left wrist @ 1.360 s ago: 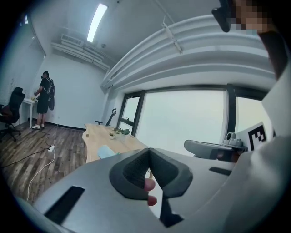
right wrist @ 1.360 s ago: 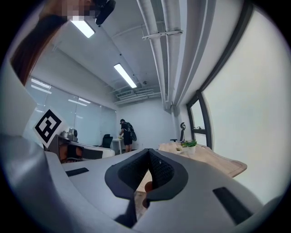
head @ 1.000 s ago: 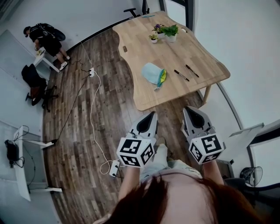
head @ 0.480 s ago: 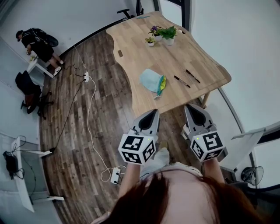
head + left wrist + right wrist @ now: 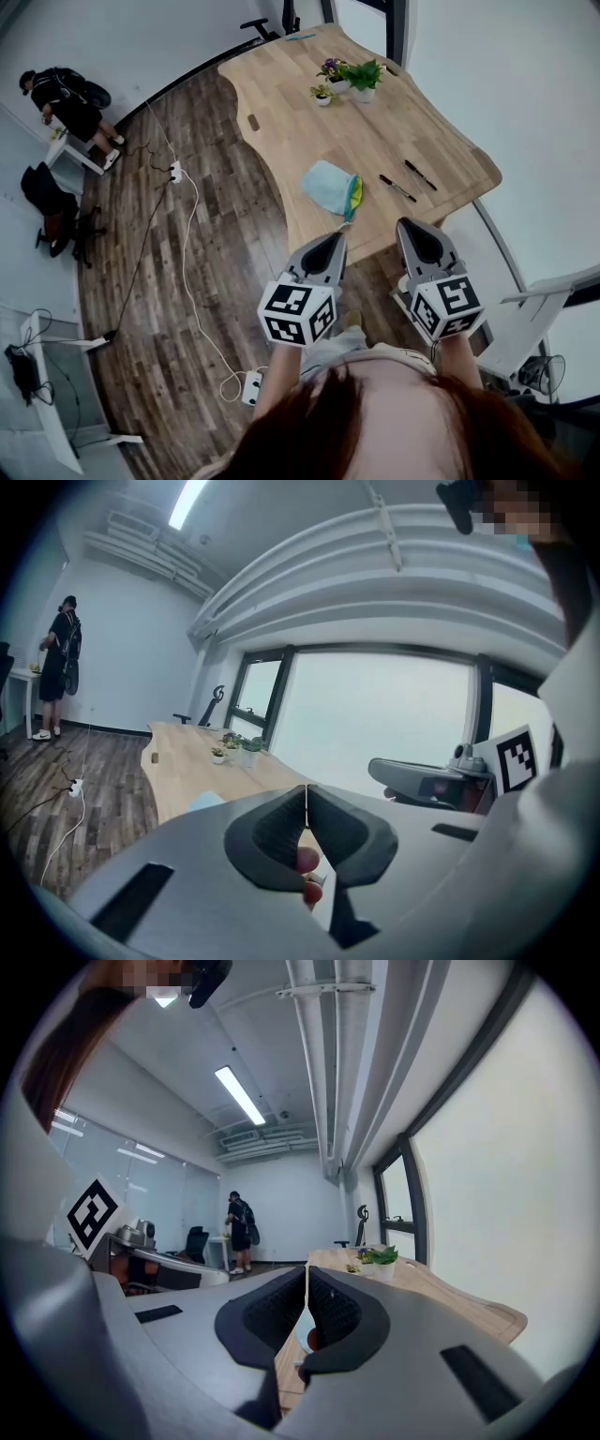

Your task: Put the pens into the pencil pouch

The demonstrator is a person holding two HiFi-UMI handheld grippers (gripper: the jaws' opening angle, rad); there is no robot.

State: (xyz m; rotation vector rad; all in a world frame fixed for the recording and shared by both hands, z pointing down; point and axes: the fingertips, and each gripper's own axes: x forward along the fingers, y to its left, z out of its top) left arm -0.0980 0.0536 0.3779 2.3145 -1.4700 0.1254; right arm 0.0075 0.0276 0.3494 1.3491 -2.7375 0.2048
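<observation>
Hovering near the bench edge with left hand-held gripper and right hand-held gripper both pressed together on nothing, pencil pouch and pens lying apart there.

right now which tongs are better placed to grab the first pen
Right, probably. The pens lie on the right side of the table, ahead of the right tongs; the left tongs point toward the pouch. Both tongs are shut and empty.

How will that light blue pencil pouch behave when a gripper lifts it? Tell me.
The pencil pouch lies slumped flat on the wooden table, so it probably flops and sags when lifted. It looks like soft fabric, so it is likely light, and it may slide rather than tip if pushed.
</observation>
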